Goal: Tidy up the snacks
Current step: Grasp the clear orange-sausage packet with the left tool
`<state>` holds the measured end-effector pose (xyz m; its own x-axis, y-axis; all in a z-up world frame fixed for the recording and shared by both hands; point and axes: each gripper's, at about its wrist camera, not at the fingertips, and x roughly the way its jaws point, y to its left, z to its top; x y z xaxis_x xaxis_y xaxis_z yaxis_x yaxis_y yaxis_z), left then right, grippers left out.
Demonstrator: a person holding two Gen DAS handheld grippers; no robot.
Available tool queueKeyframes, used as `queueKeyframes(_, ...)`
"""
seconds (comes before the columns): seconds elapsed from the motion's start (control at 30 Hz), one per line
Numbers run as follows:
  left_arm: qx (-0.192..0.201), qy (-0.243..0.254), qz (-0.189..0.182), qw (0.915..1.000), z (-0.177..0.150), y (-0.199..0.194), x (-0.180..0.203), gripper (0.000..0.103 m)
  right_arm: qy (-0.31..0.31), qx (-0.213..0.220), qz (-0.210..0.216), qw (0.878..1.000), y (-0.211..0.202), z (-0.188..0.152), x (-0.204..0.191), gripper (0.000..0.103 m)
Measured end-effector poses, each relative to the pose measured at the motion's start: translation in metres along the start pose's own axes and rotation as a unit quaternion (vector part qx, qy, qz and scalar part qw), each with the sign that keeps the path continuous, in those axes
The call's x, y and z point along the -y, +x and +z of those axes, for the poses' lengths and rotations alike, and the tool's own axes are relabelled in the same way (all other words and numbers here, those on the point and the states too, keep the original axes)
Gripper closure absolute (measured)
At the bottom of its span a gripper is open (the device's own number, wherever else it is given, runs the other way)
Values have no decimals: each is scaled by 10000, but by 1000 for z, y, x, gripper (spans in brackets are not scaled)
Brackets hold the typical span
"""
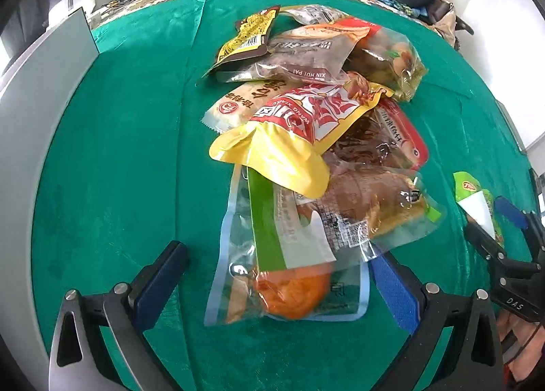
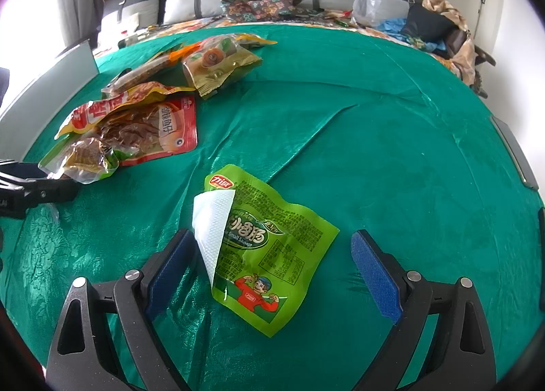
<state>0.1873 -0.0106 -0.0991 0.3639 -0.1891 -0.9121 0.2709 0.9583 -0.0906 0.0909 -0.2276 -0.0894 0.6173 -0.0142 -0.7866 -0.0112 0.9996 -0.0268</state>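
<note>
Both tongs are held wide open, nothing gripped: the left gripper (image 1: 279, 285) around a clear packet (image 1: 289, 275), the right gripper (image 2: 272, 271) around a green sausage packet (image 2: 269, 247), seemingly untouched.

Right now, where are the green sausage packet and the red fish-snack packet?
green sausage packet (image 2: 272, 247), right wrist view, on its printed middle.
red fish-snack packet (image 2: 177, 132), right wrist view, on its red right side.
</note>
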Motion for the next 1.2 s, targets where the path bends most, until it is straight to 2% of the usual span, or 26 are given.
queueKeyframes(0.27, -28, 341, 209, 9992, 3, 6, 5, 0, -3, 1, -4, 10000, 1, 0, 0, 8)
queueKeyframes(1.0, 3, 363, 227, 9991, 6, 7, 6, 1, -2, 3, -10, 10000, 2, 0, 0, 8)
queueKeyframes(1.07, 46, 393, 203, 9990, 4, 5, 7, 6, -2, 3, -9, 10000, 2, 0, 0, 8)
queueKeyframes(1.17, 134, 598, 210, 9979, -1, -2, 13, 26, -2, 3, -9, 10000, 2, 0, 0, 8)
queueKeyframes(1.2, 120, 624, 275, 9976, -3, -4, 14, 28, -2, 3, -9, 10000, 2, 0, 0, 8)
